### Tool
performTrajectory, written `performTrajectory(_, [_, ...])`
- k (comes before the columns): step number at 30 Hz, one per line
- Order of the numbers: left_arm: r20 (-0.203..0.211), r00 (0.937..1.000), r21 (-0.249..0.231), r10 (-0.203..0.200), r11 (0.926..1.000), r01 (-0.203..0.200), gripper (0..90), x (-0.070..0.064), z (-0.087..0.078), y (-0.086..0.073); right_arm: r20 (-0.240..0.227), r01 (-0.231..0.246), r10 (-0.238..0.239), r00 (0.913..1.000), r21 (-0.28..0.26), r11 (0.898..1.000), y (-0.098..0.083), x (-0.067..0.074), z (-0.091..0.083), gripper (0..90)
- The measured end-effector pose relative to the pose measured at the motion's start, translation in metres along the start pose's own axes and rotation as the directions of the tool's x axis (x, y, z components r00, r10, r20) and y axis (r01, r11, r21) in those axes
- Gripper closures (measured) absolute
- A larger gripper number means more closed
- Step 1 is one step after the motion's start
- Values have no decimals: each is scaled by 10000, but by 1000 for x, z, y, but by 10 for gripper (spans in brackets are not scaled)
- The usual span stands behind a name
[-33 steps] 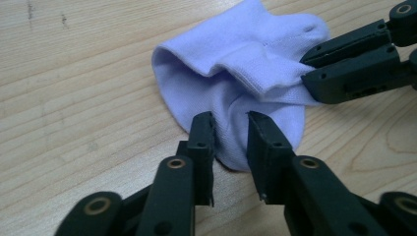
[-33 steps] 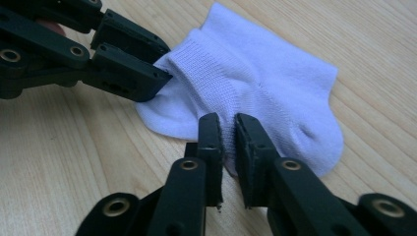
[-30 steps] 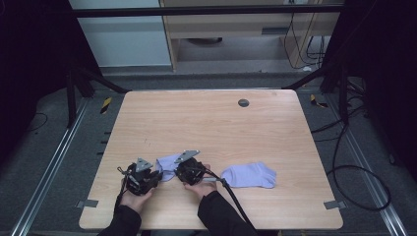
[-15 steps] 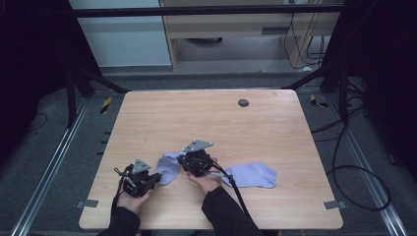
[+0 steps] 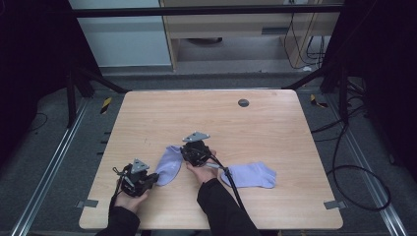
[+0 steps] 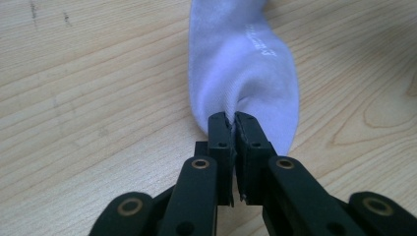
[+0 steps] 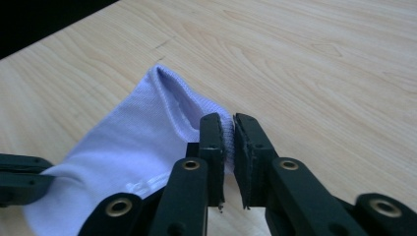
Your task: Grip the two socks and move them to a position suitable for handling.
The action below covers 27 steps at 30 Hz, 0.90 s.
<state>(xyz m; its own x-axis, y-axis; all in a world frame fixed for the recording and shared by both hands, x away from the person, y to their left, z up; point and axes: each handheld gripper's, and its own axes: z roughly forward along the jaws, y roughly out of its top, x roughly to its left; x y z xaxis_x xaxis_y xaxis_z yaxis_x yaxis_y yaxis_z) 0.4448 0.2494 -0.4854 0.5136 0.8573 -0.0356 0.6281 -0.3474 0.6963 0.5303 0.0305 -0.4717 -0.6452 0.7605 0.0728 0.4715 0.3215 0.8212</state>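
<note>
Two lilac socks lie on my wooden table [image 5: 275,118], and I take the nearer one [image 5: 169,164] as my landmark; it lies stretched between my two tongs on the near left part of the tabletop. My left gripper [image 5: 153,178] sits at that sock's near end, and in the left gripper view its jaws are pressed together on a pinch of the toe fabric [image 6: 246,78], which puckers where they bite. My right gripper [image 5: 184,152] sits at the sock's far end, by the cuff [image 7: 196,105]. In the right gripper view the ribbed cuff edge is between the jaws; the left pad lies against it, while a narrow gap shows on the other side. These jaws have just been opening a little, so I would say the hold is loosened, though whether the cloth is quite free I cannot tell from this angle. The second sock [image 5: 251,174] lies flat to the right of my landmark sock, well apart from it and just beyond my right hand [image 5: 202,169]. My left hand [image 5: 132,199] grips its tool just short of the landmark sock's toe, by the table's near edge.
</note>
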Motion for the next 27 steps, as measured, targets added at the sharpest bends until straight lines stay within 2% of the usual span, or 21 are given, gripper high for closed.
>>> performTrajectory(3, [-42, 9997, -133, -223, 9997, 222, 825, 2, -3, 0, 203, 144, -141, 9997, -163, 9998, 2, -4, -2, 741])
performTrajectory(7, [-249, 9979, -375, -603, 9975, 594, 720, 5, -9, -1, 266, 257, -255, 9993, -99, 9996, 5, -11, -7, 702])
performTrajectory(12, [-442, 9937, -579, -1032, 9932, 1005, 645, 4, -16, -4, 243, 465, -472, 9986, 276, 9985, 0, -16, -6, 692])
performTrajectory(14, [-526, 9924, -447, -1112, 9930, 1089, 637, 4, -15, -6, 289, 463, -477, 9984, 460, 9979, -4, -18, -3, 693])
performTrajectory(18, [-622, 9912, -202, -1169, 9931, 1158, 641, 1, -10, -6, 371, 413, -443, 9983, 788, 9960, -10, -22, 5, 695])
performTrajectory(21, [-545, 9911, -42, -1213, 9926, 1212, 665, 0, -7, -7, 466, 362, -413, 9981, 1054, 9938, -16, -26, 11, 699])
performTrajectory(27, [-519, 9907, 320, -1255, 9914, 1273, 765, -1, -2, -7, 460, 67, -128, 9989, 1309, 9914, -23, -32, 13, 764])
